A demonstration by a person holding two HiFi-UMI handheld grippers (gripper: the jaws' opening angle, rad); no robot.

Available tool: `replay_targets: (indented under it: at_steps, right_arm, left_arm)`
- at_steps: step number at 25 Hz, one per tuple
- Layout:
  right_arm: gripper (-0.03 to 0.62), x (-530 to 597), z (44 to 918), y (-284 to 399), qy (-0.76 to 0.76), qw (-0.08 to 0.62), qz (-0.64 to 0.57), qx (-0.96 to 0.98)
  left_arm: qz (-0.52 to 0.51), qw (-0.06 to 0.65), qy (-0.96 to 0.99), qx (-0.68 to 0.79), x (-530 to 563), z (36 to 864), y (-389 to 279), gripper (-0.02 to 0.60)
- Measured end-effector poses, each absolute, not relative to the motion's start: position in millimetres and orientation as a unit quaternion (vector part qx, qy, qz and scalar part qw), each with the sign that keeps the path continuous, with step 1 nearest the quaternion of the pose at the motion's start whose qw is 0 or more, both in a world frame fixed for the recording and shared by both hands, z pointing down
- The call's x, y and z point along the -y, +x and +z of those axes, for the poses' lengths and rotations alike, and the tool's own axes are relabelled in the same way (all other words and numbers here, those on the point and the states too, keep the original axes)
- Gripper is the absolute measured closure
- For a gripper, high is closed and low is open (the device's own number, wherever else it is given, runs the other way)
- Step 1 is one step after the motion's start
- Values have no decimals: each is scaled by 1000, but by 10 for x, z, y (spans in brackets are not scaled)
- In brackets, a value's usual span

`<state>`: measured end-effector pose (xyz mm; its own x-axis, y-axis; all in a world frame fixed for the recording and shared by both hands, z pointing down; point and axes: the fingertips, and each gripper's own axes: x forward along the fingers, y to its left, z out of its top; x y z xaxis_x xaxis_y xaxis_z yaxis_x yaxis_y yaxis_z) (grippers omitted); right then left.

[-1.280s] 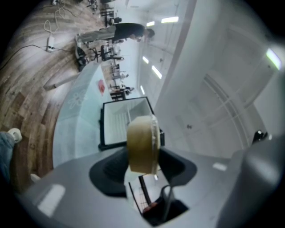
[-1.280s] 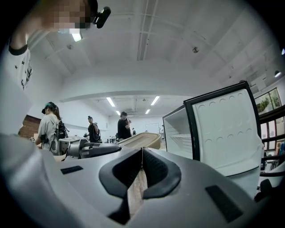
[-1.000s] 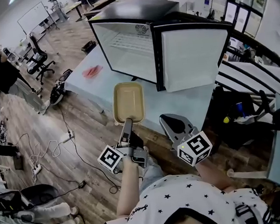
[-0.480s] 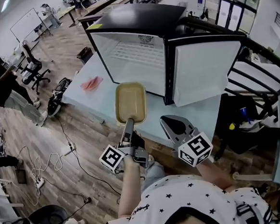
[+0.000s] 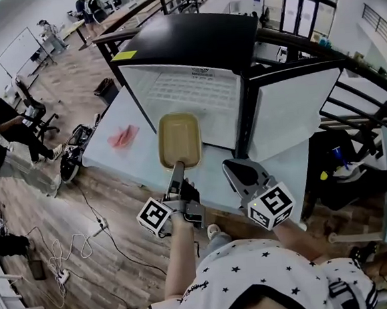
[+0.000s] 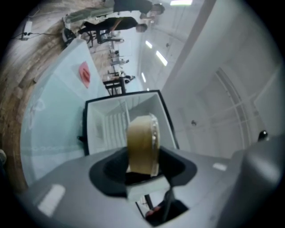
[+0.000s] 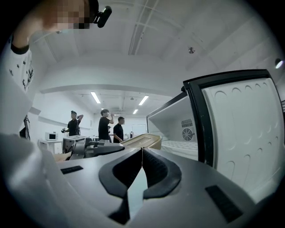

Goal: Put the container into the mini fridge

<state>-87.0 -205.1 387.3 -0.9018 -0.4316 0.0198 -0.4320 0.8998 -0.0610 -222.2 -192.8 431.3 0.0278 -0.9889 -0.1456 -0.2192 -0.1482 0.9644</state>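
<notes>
A tan, shallow container point(image 5: 178, 140) hangs level over the table, just in front of the open mini fridge point(image 5: 194, 84). My left gripper point(image 5: 176, 168) is shut on its near rim. The left gripper view shows the container point(image 6: 141, 144) edge-on between the jaws, with the fridge's white inside point(image 6: 109, 127) behind it. My right gripper point(image 5: 240, 173) hovers to the right of the container with its jaws shut and nothing in them. In the right gripper view its closed jaws point(image 7: 141, 153) face the fridge's opening point(image 7: 178, 133), and the container point(image 7: 143, 141) is off to the left.
The fridge door point(image 5: 293, 106) stands swung open at the right. A red flat thing point(image 5: 122, 136) lies on the pale blue table point(image 5: 148, 167) at the left. People stand and sit in the background, and cables lie on the wooden floor point(image 5: 66, 234).
The view has closed in on the fridge. The container, still held by my left gripper, has come up to the fridge's opening. My right gripper keeps its place beside it.
</notes>
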Motion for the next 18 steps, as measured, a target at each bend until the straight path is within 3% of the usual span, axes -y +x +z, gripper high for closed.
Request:
replay_targets:
  at_steps: [18]
  right_arm:
    - [572,2816,3942,-1314,301,3,31,953]
  left_arm:
    - [-433,466,620,459,3078,4321,-2645,370]
